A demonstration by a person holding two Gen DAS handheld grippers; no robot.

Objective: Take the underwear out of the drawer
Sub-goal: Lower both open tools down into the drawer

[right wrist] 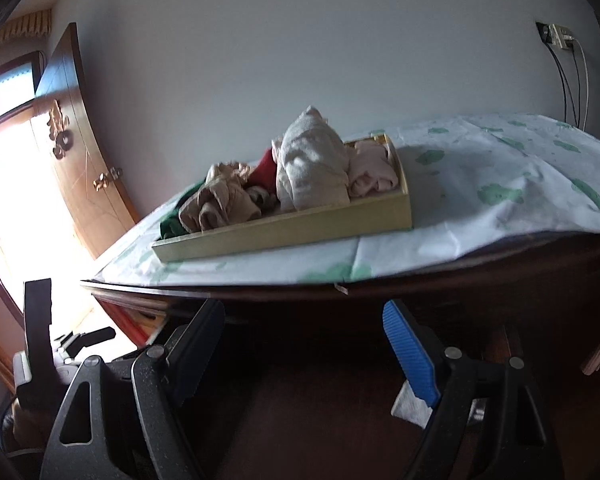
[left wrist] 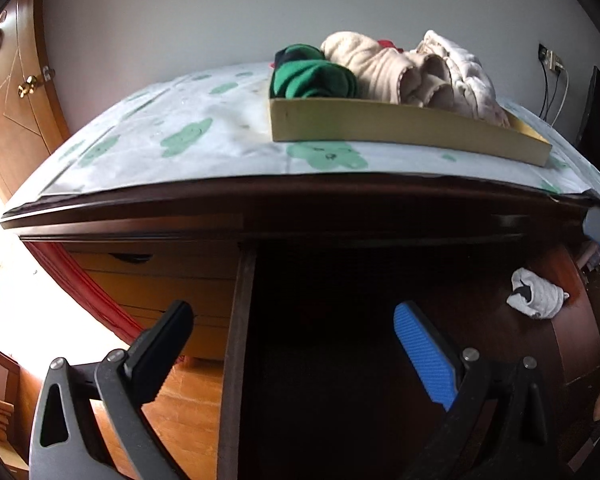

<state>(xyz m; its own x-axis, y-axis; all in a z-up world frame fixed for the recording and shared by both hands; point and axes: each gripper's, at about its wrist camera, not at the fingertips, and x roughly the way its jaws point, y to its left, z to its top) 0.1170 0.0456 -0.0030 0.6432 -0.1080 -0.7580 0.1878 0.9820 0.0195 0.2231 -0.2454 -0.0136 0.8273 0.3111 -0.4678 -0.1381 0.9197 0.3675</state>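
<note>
Here: both hand-held grippers wide, empty; ribbed blue pads; rolled white underwear in dark wooden drawer.

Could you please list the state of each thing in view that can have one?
Left tool: open, empty.
Right tool: open, empty.
Drawer: pulled out, interior dark.
White rolled garment: lying in the drawer, untouched.
Yellow tray: on the dresser top, heaped with rolled garments.
Green roll: in the tray's left end.
Patterned cover: spread flat.
</note>
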